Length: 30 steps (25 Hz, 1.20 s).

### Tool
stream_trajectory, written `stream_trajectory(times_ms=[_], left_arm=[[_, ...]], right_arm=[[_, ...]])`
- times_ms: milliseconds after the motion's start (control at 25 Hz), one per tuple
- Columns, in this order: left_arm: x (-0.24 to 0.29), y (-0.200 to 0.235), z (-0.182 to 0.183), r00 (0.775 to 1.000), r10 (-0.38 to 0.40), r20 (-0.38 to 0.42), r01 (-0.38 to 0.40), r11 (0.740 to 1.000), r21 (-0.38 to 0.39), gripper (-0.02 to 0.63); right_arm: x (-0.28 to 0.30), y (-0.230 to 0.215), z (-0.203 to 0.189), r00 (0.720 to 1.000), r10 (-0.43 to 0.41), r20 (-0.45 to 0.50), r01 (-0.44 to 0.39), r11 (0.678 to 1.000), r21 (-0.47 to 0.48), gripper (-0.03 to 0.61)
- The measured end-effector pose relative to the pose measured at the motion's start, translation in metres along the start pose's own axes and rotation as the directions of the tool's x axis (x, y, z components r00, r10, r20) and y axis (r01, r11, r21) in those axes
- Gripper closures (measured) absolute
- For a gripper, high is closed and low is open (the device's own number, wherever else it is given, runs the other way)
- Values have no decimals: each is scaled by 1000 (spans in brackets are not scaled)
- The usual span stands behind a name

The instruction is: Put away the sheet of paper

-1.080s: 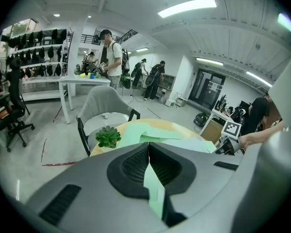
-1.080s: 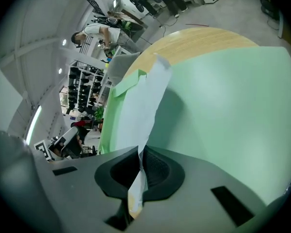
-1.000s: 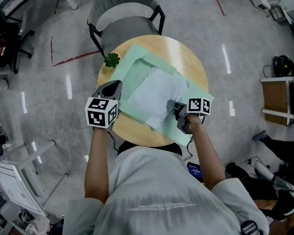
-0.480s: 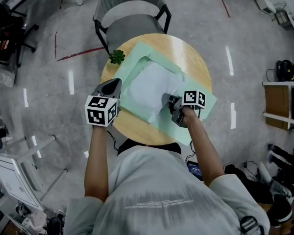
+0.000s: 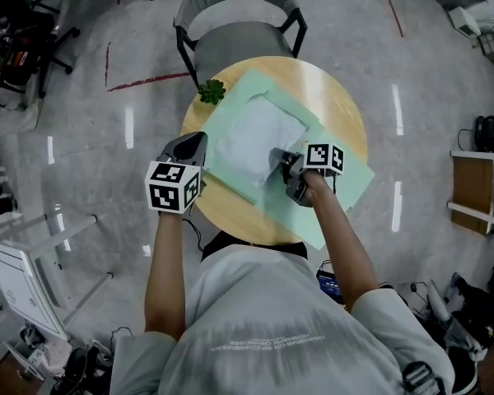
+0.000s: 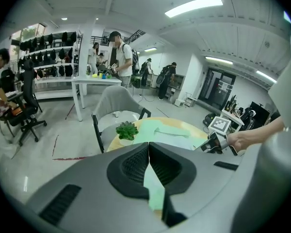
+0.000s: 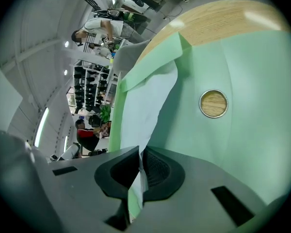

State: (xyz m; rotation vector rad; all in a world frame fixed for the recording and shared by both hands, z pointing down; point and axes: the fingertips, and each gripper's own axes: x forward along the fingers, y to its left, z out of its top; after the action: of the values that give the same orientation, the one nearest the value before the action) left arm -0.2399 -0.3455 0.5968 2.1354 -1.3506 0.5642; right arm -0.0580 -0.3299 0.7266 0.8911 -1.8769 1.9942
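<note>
the right hand-held gripper (image 5: pixel 278 159) (image 7: pixel 138 166) was clamped narrow on the near edge of the white sheet of paper (image 5: pixel 247 138) (image 7: pixel 143 106), which lay partly inside the open green folder (image 5: pixel 346 179) (image 7: pixel 233 144) on the round wooden tabletop (image 5: pixel 329 89) (image 7: pixel 223 18). the left hand-held gripper (image 5: pixel 196 142) (image 6: pixel 149 147) sat at the folder's left edge, its tips together with a green strip of the folder between them. a small green plant (image 5: pixel 212 91) (image 6: pixel 127 130) stood by the folder's far corner, near the grey chair (image 5: pixel 239 35).
</note>
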Motion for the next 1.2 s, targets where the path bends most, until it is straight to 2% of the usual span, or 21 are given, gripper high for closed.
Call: stream_trajectory(times_ms=[200, 440, 480, 560, 600, 760, 960, 1120, 1200], left_arm=[[-4, 6, -4, 1000, 24, -1, -24, 1000, -12, 595], [-9, 6, -7, 999, 34, -1, -34, 999, -15, 594], [-10, 4, -7, 999, 34, 0, -34, 999, -14, 594], [-12, 2, -7, 999, 34, 4, -34, 999, -13, 594], [-13, 1, -7, 999, 35, 7, -35, 999, -13, 594], [-21, -6, -10, 999, 42, 14, -42, 999, -11, 594], [-35, -34, -15, 999, 36, 25, -36, 999, 10, 594], [-53, -64, -18, 998, 40, 45, -41, 999, 25, 594], [-67, -83, -14, 997, 45, 68, -48, 998, 38, 594]], right_arm=[[14, 10, 5, 1000, 26, -5, -26, 1000, 5, 546], [24, 15, 15, 1000, 3, 9, -3, 1000, -13, 543], [24, 16, 16, 1000, 2, 11, -2, 1000, -17, 532], [23, 18, 15, 1000, 4, 4, -3, 1000, -25, 438], [21, 18, 13, 1000, 3, -2, -3, 999, -32, 412], [2, 16, -2, 1000, -18, -19, 16, 998, -61, 348], [-42, -2, -17, 993, -122, -12, 117, 976, -184, 304], [-90, -2, -28, 990, -130, 49, 138, 963, -232, 310], [-122, 2, -31, 983, -154, 98, 177, 933, -312, 340]])
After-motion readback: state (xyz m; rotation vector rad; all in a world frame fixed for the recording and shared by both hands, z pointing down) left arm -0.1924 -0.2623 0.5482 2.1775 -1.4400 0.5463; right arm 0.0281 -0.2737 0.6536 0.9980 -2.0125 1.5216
